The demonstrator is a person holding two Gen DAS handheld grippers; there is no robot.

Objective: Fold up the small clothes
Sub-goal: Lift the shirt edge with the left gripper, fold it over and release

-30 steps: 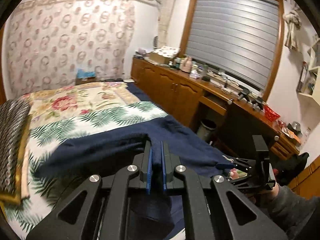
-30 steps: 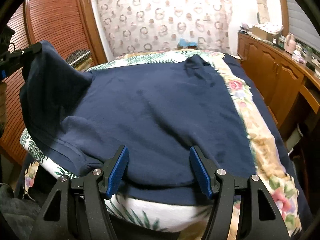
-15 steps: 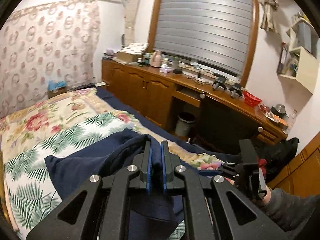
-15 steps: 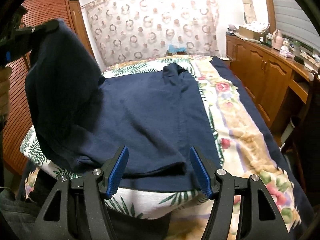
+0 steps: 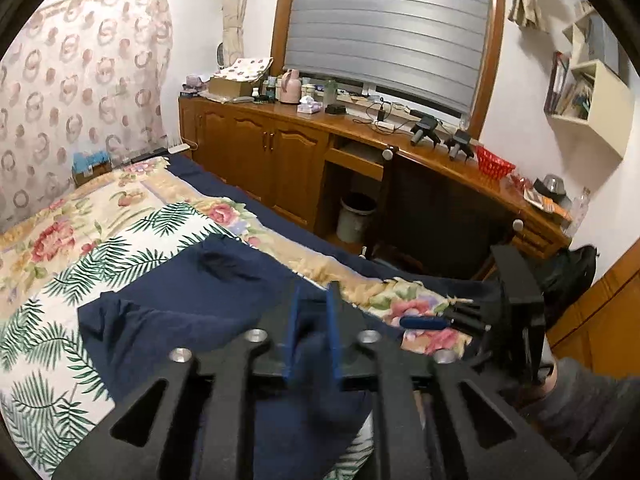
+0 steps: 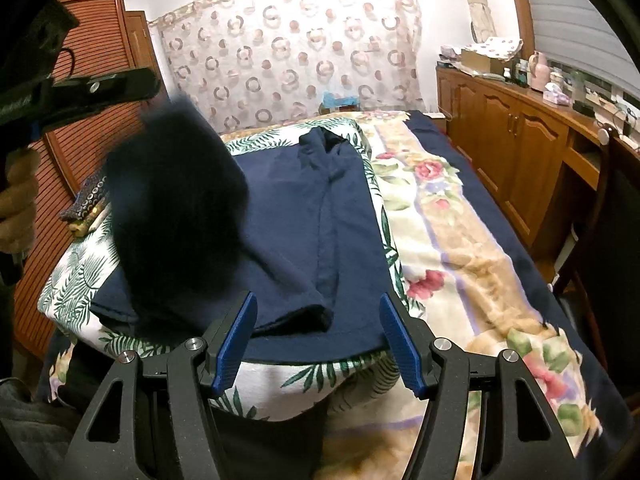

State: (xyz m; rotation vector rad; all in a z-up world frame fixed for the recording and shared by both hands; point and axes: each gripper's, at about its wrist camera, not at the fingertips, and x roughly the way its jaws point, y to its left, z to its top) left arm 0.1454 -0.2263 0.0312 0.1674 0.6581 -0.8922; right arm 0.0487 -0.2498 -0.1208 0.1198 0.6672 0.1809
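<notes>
Bed (image 6: 460,248) filled most of both views, floral and fern-print cover. Wood cabinets (image 5: 256,160) ran along the wall at 12 to 3 o'clock in the left wrist view, with clutter on top; patterned curtain (image 6: 296,56) was behind the bed.

Navy shirt (image 6: 304,216) lay on the cover, spread from 12 o'clock down to 6 in the right wrist view, right side already folded inward along a long crease. Its left part was up in the air at 9 o'clock, blurred, hanging under the left gripper (image 6: 132,84).

Left gripper (image 5: 314,328) had just been opening: blue pads stood apart by a narrow gap, navy cloth was between and below them, blurred. Pads no longer looked to be pressing on it.

Right gripper (image 6: 318,340) stood wide open at 6 o'clock over the shirt's near hem, nothing in it; cannot tell if the fingertips touched the fabric.

A sleeve and hand (image 5: 576,396) were at 4 o'clock in the left view, behind the right gripper.
</notes>
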